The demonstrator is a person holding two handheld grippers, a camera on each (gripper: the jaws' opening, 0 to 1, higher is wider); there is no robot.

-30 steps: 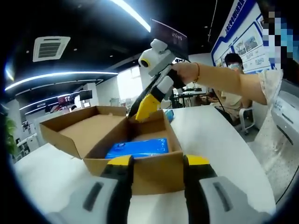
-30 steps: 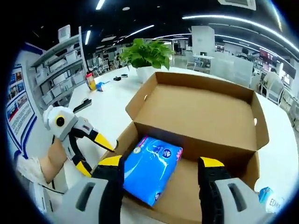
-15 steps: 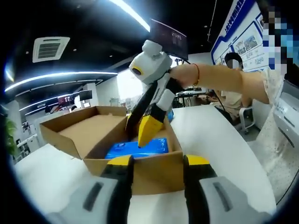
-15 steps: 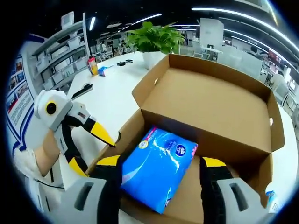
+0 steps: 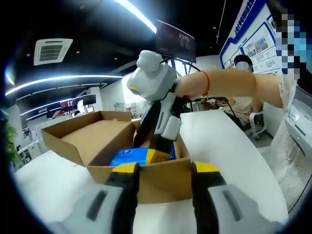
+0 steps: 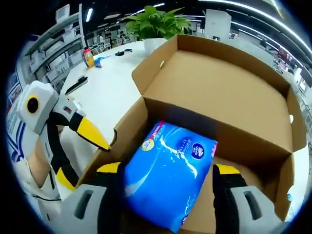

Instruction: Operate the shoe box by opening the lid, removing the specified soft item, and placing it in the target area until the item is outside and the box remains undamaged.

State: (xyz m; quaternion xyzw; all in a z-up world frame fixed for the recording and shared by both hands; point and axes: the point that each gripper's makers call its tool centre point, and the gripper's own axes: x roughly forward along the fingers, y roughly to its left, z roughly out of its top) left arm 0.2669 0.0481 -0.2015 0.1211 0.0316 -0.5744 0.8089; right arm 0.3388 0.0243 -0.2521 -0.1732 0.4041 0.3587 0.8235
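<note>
Box (image 6: 214,97) stands on the white counter (image 6: 105,92) with its lid folded back. Blue pack (image 6: 168,178) lies inside on the box floor. Right gripper (image 5: 158,146) reaches down into the box, jaws wide, straddling the pack without gripping it. Left gripper (image 6: 80,153) sits just outside the near box wall, jaws wide, holding nothing. A potted plant (image 6: 156,24) stands beyond the box; a bottle (image 6: 88,57) and small items lie farther along the counter. A seated person (image 5: 241,66) is in the background.
</note>
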